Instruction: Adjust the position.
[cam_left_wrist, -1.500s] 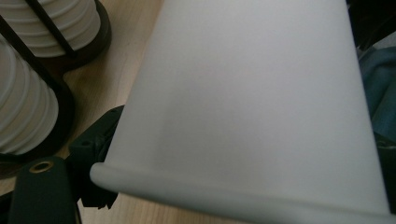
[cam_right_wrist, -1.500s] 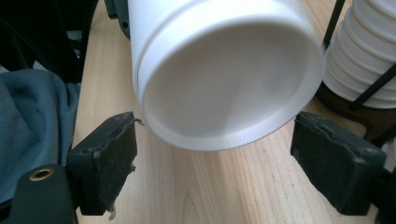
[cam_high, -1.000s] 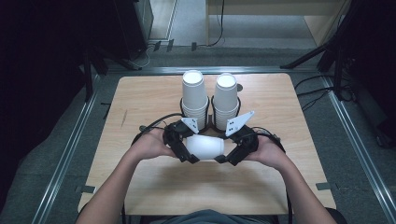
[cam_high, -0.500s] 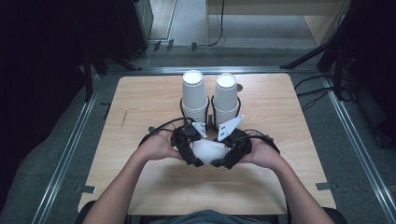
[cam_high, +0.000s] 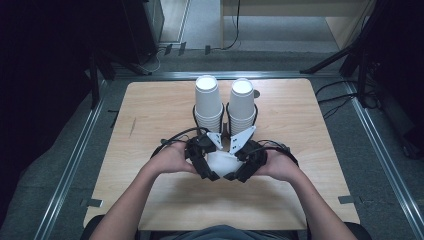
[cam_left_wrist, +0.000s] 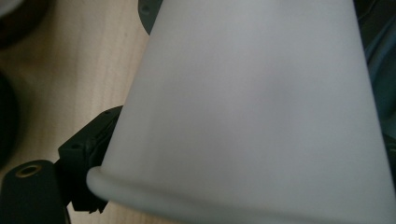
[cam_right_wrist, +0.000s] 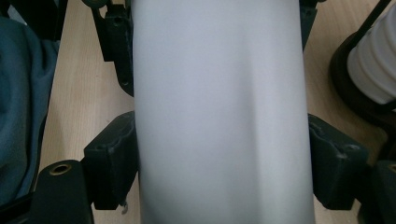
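A white paper cup (cam_high: 222, 161) is held sideways just above the table's front middle, pinched from both ends. My left gripper (cam_high: 207, 164) is shut on it near its rolled rim; in the left gripper view the cup (cam_left_wrist: 252, 107) is very close, with one black pad (cam_left_wrist: 88, 154) pressed against its rim. My right gripper (cam_right_wrist: 222, 163) is shut on the cup's body (cam_right_wrist: 219, 93), both pads squeezing its sides. In the high view the right gripper (cam_high: 241, 164) nearly meets the left. I cannot tell whether this is one cup or two nested.
Two stacks of upside-down white cups, left (cam_high: 208, 102) and right (cam_high: 242, 102), stand in black ring holders just behind the grippers. The wooden table (cam_high: 150, 115) has bare board on both sides. Cables loop around the hands. A dark sleeve (cam_right_wrist: 21, 93) lies nearby.
Both hands have drawn closer together, and the white shape between the grippers has become shorter. The pair has also shifted slightly away from the table's front edge.
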